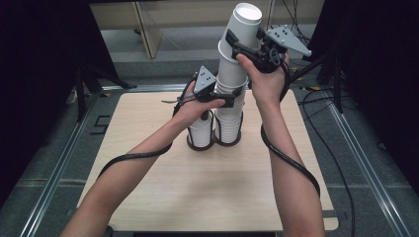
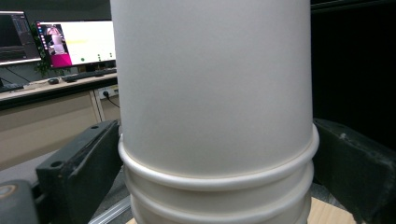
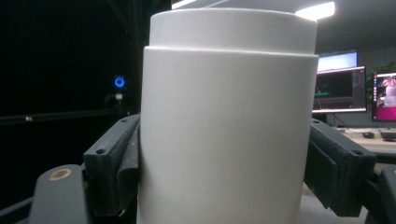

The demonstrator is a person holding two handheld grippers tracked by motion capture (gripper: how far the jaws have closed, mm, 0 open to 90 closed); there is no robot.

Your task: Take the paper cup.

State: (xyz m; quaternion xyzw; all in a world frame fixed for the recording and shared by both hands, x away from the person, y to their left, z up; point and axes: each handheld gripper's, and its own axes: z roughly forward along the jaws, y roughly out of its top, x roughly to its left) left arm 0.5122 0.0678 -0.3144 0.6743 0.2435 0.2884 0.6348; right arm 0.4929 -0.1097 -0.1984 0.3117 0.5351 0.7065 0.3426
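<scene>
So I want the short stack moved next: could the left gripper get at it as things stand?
Probably not right away. The left gripper is clamped on the tall stack, steadying it. The short stack sits just below the left hand, close and unobstructed, but the gripper would have to let go first.

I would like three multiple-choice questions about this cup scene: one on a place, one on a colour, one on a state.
1. Where does the left gripper hold the tall cup stack?
A. at its top
B. lower down, among the rims
C. nowhere

2. What colour are the paper cups?
A. white
B. red
C. blue

3. How is the top cup, held by the right gripper?
A. lying on the table
B. crushed flat
C. upside down and tilted off the stack's line

Key: 1 B, the high view shows it at the stacked rims; 2 A, all views show white; 3 C, its closed base faces up and it leans.
</scene>
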